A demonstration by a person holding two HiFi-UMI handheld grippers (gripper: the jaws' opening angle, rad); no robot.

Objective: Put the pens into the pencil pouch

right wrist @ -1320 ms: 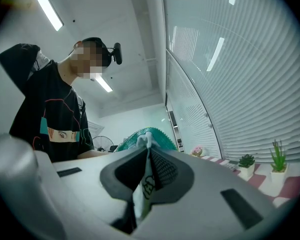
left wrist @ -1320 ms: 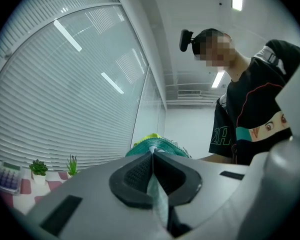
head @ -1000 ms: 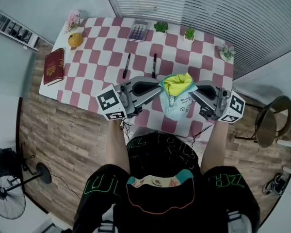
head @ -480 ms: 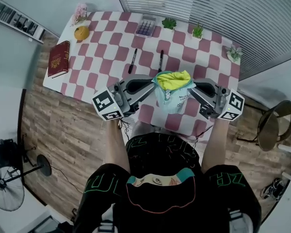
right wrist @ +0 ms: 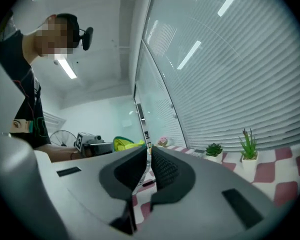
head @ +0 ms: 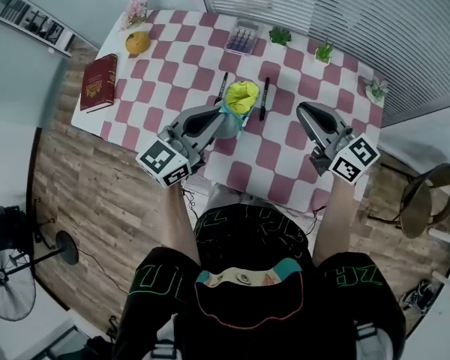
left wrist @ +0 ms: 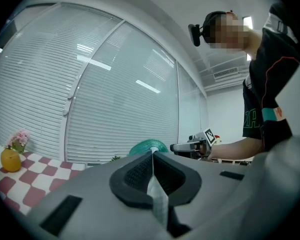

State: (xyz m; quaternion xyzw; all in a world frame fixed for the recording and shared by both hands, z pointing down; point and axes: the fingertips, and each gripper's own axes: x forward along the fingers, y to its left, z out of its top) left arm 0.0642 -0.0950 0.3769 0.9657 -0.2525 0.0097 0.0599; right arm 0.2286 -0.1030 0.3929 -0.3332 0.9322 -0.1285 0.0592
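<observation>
The table [head: 285, 148], under its pink-and-white checked cloth, carries everything. The pencil pouch [head: 240, 100] is up over the middle of it, between the two pens; I can't tell whether its bottom rests on the cloth.

It is a teal fabric pouch with a bright yellow lining showing at the gaping mouth. It looks soft and light. Held by one edge it will likely sag and swing, so I'd say the rim near the opening is the place to grip, ideally on both sides to keep the mouth wide.

The left hand-held gripper [head: 223, 117] is clamped tight on a thin fold of the teal fabric at the pouch's near side. The right hand-held gripper [head: 304, 111] is off to the side, well apart from the pouch. Its jaws have just been opening, showing only a narrow gap with nothing in it.

One pen [head: 222, 87] lies just left of the pouch, the other pen [head: 264, 98] just right of it. Both are dark, slim and stiff, and probably smooth enough to roll, so mid-barrel looks the safest place to pinch.
</observation>
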